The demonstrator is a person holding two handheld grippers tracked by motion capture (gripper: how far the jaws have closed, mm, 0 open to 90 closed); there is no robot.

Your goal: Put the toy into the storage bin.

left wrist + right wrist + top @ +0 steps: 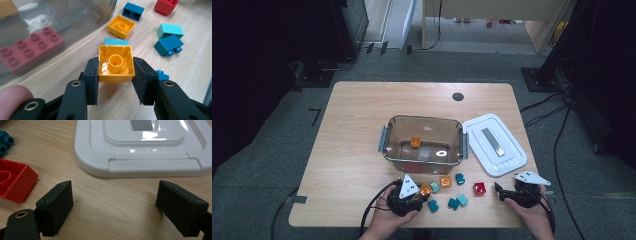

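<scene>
Orange brick (116, 63) clamped in left gripper (116, 82), right gripper (115, 205) agape over bare table (112, 195)

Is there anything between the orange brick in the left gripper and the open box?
Nothing visible: the orange brick sits between the left gripper's fingers, just before the box's near wall; the lid lies aside.

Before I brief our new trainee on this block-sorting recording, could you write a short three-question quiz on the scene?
1. True or false: the left gripper is shut on an orange block.
2. The white lid lies: A) on the clear bin, B) on the table right of the bin, C) on the floor.
3. What colour is the block nearest the right gripper?

Key: 1 true, its hollow underside showing. 2 B. 3 red; the gripper's jaws stand open and hold nothing.
</scene>
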